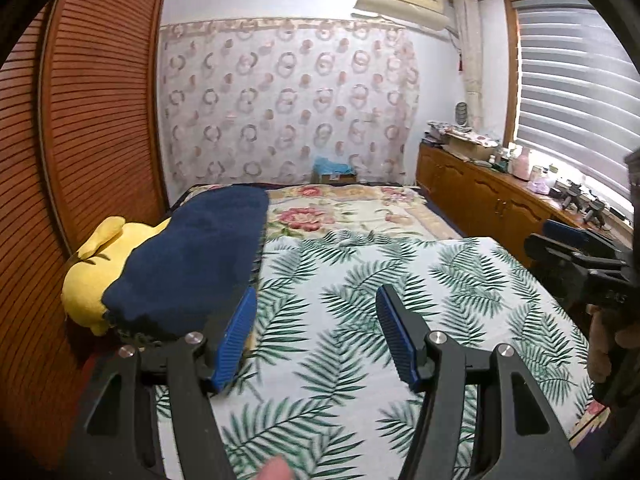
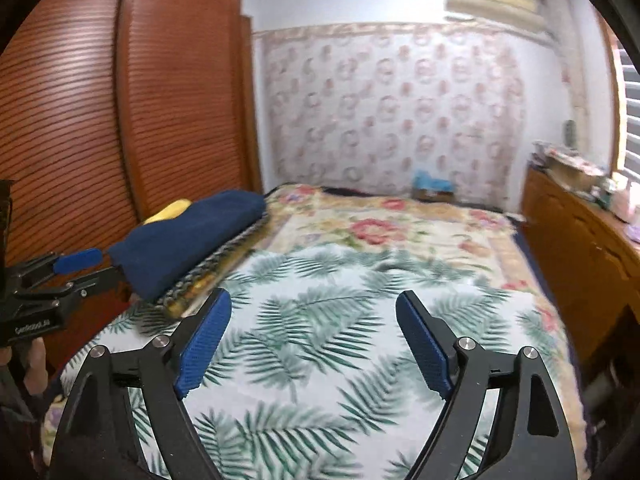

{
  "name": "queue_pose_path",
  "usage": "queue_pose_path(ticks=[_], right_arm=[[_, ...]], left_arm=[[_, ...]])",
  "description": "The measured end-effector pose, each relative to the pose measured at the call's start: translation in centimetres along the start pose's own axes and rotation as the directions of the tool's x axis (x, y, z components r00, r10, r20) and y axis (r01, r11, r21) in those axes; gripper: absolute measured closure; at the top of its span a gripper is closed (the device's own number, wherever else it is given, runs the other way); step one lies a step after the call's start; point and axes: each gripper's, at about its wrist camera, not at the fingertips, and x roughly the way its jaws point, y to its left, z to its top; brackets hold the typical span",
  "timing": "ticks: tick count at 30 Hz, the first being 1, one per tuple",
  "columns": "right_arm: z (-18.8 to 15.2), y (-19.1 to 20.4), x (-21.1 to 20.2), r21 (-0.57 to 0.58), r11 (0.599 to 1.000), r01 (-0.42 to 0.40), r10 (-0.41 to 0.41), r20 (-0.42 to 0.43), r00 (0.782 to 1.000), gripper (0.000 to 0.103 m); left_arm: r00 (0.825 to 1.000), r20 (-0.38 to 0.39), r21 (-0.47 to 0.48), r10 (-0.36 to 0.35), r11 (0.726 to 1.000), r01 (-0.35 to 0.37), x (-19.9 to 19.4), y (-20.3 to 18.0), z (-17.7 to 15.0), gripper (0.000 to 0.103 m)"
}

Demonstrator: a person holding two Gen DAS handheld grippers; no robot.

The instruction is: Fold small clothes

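Both grippers hover with fingers spread wide over a palm-leaf printed sheet (image 1: 360,300).

The dark navy folded cloth (image 1: 192,264) lies at the bed's left edge, draped over a yellow plush toy (image 1: 88,276) (beside the slatted wooden wardrobe (image 1: 92,120)); the left gripper (image 1: 316,336) and right gripper (image 2: 314,340) hold nothing.

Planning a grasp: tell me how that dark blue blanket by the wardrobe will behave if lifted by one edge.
The blue blanket looks thick and fuzzy, so probably soft and floppy; it would likely sag and unfold. Its bulk suggests some weight. It lies over a yellow plush toy, which might shift when it is pulled.
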Motion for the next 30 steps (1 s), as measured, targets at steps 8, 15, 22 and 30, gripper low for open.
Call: queue_pose_path(ticks=[8, 15, 22, 30], right_arm=[[-1.2, -3.0, -5.5, 0.068, 0.993, 0.092, -0.097, 0.071, 0.993, 0.017], [-1.7, -3.7, -6.7, 0.092, 0.988, 0.122, -0.131, 0.089, 0.987, 0.017], [-1.8, -3.9, -6.5, 0.098, 0.987, 0.126, -0.134, 0.084, 0.987, 0.017], [-2.0, -4.1, -6.3, 0.098, 0.987, 0.131, -0.139, 0.082, 0.987, 0.017]], left_arm=[[1.0, 0.024, 0.01, -0.001, 1.0, 0.0, -0.8, -2.4, 0.5, 0.042], [1.0, 0.024, 0.023, 0.008, 1.0, -0.008, -1.0, -3.1, 0.6, 0.041], [1.0, 0.024, 0.021, 0.007, 1.0, -0.008, -1.0, -2.9, 0.7, 0.041], [1.0, 0.026, 0.023, 0.011, 1.0, -0.011, -1.2, -2.9, 0.7, 0.041]])
